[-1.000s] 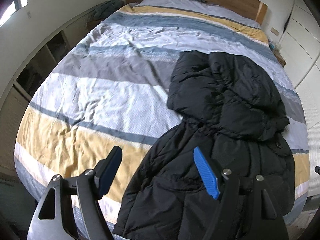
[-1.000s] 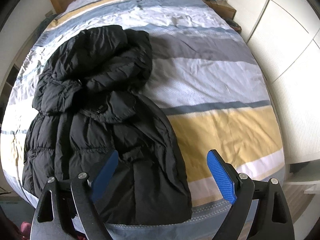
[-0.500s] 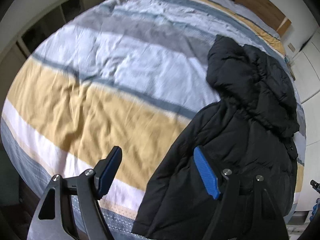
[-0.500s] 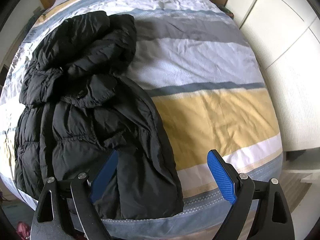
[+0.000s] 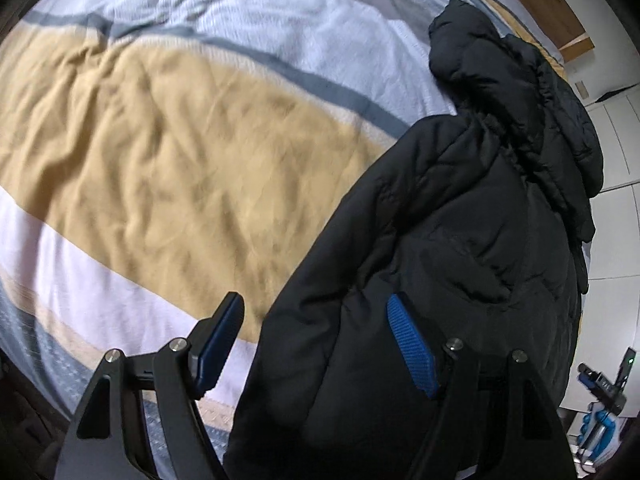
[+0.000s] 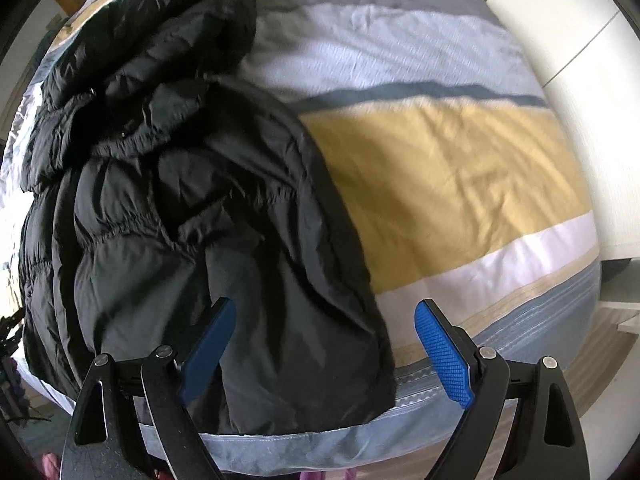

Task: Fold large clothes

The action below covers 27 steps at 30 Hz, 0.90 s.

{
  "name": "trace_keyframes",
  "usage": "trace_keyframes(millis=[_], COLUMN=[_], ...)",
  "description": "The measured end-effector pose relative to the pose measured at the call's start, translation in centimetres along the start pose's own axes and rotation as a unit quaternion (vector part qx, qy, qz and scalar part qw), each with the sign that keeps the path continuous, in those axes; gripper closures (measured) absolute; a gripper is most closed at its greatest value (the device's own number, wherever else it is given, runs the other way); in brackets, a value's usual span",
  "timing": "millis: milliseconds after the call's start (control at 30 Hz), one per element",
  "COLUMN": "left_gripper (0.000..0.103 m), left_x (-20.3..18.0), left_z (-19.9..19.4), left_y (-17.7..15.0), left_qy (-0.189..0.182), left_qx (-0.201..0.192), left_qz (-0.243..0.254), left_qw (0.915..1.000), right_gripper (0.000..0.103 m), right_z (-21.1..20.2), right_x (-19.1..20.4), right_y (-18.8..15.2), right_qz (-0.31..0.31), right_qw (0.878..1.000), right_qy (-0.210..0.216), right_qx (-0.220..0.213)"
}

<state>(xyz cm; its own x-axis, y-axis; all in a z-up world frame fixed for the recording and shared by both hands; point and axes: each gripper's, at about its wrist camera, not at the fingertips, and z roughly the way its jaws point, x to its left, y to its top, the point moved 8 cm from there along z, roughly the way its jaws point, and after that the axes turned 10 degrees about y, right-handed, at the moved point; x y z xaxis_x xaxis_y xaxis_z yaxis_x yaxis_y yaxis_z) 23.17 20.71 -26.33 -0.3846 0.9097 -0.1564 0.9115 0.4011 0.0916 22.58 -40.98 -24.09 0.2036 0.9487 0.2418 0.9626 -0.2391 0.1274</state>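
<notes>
A black hooded puffer jacket (image 5: 452, 224) lies lengthwise on a bed with a striped cover (image 5: 160, 152), hood towards the headboard, hem at the foot edge. My left gripper (image 5: 316, 340) hangs open above the jacket's left hem edge, one blue pad over the coat, the other over the cover. In the right wrist view the jacket (image 6: 192, 200) fills the left half. My right gripper (image 6: 324, 348) stands open over the jacket's right hem corner, with nothing gripped.
The bed's foot edge (image 6: 304, 440) runs just below the jacket's hem. White cupboard doors (image 6: 592, 80) stand to the right of the bed. A wooden headboard (image 5: 536, 0) is at the far end. Small items (image 5: 604, 400) sit on the floor beside the bed.
Both grippers have sunk towards the foot of the bed and tilted further down, so the jacket's hem looks larger. Their jaws kept the same width.
</notes>
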Motion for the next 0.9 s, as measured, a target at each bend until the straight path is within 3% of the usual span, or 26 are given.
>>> trace_keyframes(millis=[467,700,767,900], left_gripper=[0.030,0.031,0.034,0.061], left_x=[-1.8,-3.0,-3.4,-4.4], left_z=[2.5,2.2,1.9,1.0], left_y=[-4.4,-6.6,-7.1,-7.4], left_qy=[-0.035,-0.049,-0.053,-0.068], left_qx=[0.094,0.101,0.100,0.099], left_qz=[0.019,0.014,0.013,0.005], left_qw=[0.9948,0.9936,0.9935,0.9928], right_gripper=[0.012,0.013,0.025,0.053], right_z=[5.6,6.9,7.0,6.5], right_x=[-1.6,-2.4,-2.2,-1.5], right_y=[-2.6,-3.9,-4.2,-4.8], right_qz=[0.031,0.065,0.070,0.068], right_qw=[0.996,0.991,0.988,0.985], right_qy=[0.071,0.109,0.125,0.148], right_qx=[0.033,0.044,0.052,0.059])
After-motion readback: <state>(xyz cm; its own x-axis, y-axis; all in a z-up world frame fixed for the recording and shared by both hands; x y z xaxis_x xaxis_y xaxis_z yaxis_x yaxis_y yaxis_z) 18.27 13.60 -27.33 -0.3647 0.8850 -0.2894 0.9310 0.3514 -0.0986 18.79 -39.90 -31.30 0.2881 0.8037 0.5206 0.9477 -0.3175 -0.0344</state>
